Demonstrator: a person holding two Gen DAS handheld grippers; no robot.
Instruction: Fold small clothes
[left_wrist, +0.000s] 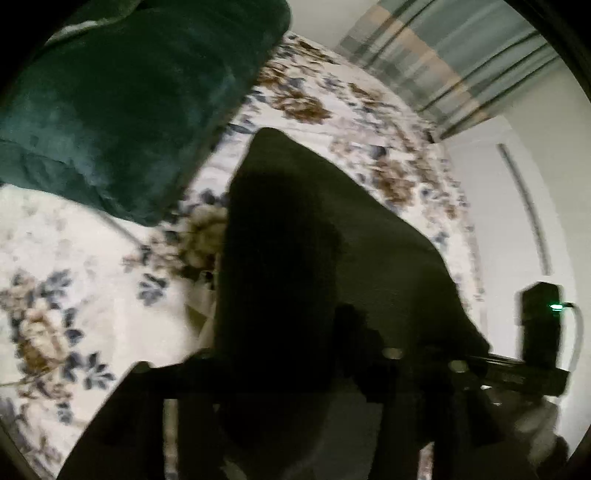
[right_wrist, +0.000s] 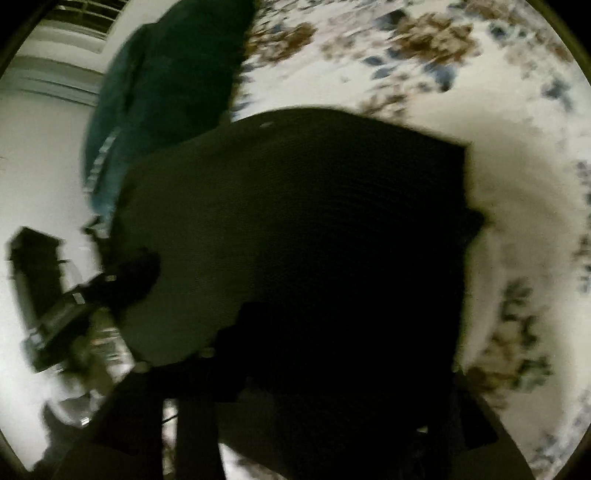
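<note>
You had the garment (left_wrist: 332, 229) lifted over the bedsheet (left_wrist: 74, 236), hanging right in front of the left gripper (left_wrist: 280, 332). The pillow (left_wrist: 122, 99) lay on the sheet behind it to the left. In your right wrist view the garment (right_wrist: 295, 206) spread between both grippers, the left gripper (right_wrist: 125, 277) at its left edge and the pillow (right_wrist: 166, 74) behind it.

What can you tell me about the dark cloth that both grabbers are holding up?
The dark cloth is a small garment, near black with an olive tinge, and looks like a fine ribbed knit. It hangs lifted in front of both cameras above the flowery bedsheet, with one corner pointing up in the left view. The left gripper appears to pinch its edge; the right gripper's own fingers are lost in the dark. A green blanket lies behind it. Everything is blurred.
</note>
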